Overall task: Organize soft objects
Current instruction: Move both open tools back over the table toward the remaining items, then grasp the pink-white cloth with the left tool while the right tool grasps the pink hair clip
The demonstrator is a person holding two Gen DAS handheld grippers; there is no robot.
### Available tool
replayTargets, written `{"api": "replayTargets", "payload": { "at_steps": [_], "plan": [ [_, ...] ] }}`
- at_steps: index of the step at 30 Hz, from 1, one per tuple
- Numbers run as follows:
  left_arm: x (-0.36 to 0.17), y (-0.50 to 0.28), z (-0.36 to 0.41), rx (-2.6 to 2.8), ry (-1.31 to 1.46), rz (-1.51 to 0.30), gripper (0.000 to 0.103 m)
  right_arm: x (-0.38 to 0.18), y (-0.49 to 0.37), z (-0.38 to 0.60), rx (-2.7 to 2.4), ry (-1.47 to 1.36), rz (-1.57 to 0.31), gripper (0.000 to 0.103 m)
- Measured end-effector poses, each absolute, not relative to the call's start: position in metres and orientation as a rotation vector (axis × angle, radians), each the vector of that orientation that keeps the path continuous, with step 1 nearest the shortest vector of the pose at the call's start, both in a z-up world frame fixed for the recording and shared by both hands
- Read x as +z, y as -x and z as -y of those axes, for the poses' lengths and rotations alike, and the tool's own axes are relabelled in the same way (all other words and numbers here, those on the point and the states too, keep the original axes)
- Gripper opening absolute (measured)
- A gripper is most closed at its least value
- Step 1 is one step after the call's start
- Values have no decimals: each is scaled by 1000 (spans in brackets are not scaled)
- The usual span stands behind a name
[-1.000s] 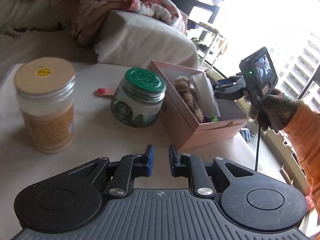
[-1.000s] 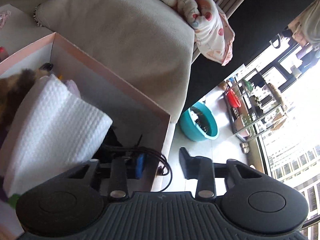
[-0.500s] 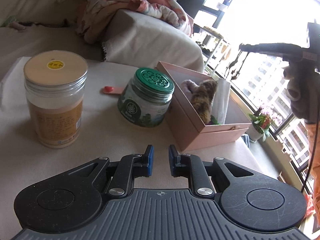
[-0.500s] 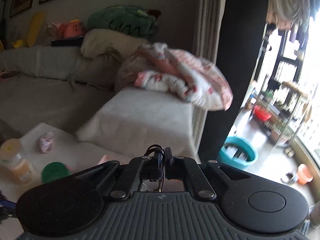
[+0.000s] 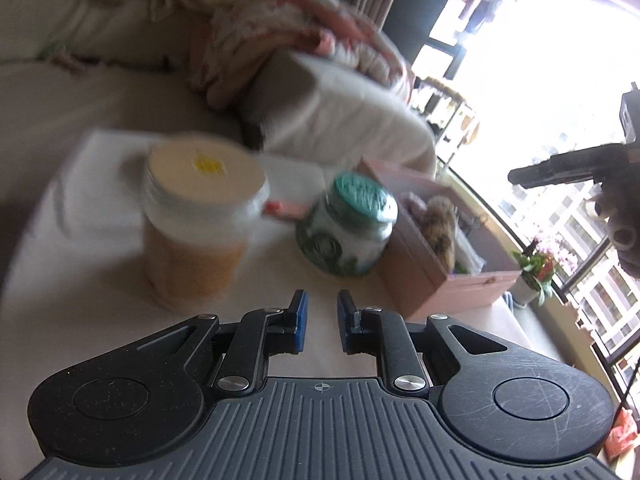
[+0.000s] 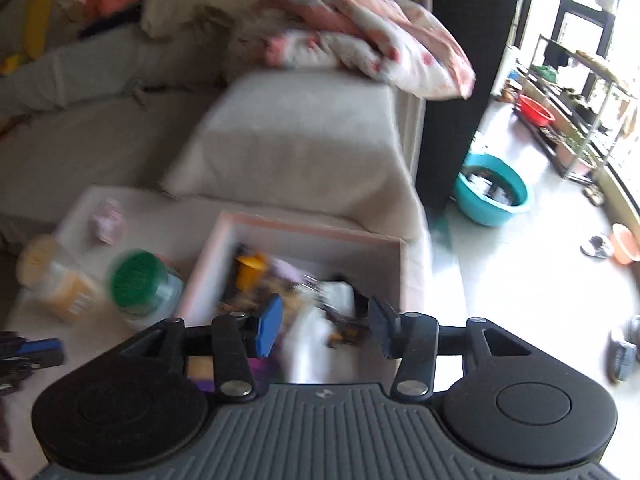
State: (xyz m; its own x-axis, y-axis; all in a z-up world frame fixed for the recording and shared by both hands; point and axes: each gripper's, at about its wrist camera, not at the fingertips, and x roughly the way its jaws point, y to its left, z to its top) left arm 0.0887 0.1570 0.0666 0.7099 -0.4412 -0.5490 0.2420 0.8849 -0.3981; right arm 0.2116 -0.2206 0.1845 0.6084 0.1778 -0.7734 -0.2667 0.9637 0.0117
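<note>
From the left wrist camera, the left gripper (image 5: 319,320) hovers low over the cloth-covered table (image 5: 100,280), its blue-padded jaws parted by a narrow gap with nothing between them. Ahead and to the left of the jaws stands a tall jar with a tan lid (image 5: 200,216), blurred. Straight ahead, slightly right, is a squat jar with a green lid (image 5: 347,229), and a small pink-red item (image 5: 282,208) lies on the table between the two jars, behind them. Just to the right of the green-lidded jar sits the open pink box (image 5: 444,276), holding a brown furry toy (image 5: 440,228) and something white and crumpled (image 5: 468,248) beside it. Far right and well above the box, the right gripper (image 5: 560,166) is held in a gloved hand (image 5: 620,224).

From the right wrist camera, the right gripper (image 6: 323,322) is above the pink box (image 6: 320,236) with its jaws wide apart, gripping nothing. Directly beyond the gap, inside the box, lie a white cloth (image 6: 316,340), a yellow-orange object (image 6: 250,270) and other blurred items I cannot tell apart. Left of the jaws stand the green-lidded jar (image 6: 140,280) and the tan-lidded jar (image 6: 52,276). The left gripper's tip (image 6: 36,352) shows at far left.
</note>
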Motion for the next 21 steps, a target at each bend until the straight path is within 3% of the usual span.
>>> {"api": "replayTargets", "payload": {
  "at_steps": [3,6,11,21],
  "plan": [
    [94,-93,-183,-361,279,-605,18,221,-204,196,331,22,-802,49],
    [124,-113,-214,-283,244,-534,18,260,-209,164,406,-109,-698,65],
    [137,-195,-250,-225,257,-742,18,285,-239,89,530,-142,-667,68],
    [82,-308,-220,-294,105,-996,18,171,-328,12,614,102,-1119,68]
  ]
}}
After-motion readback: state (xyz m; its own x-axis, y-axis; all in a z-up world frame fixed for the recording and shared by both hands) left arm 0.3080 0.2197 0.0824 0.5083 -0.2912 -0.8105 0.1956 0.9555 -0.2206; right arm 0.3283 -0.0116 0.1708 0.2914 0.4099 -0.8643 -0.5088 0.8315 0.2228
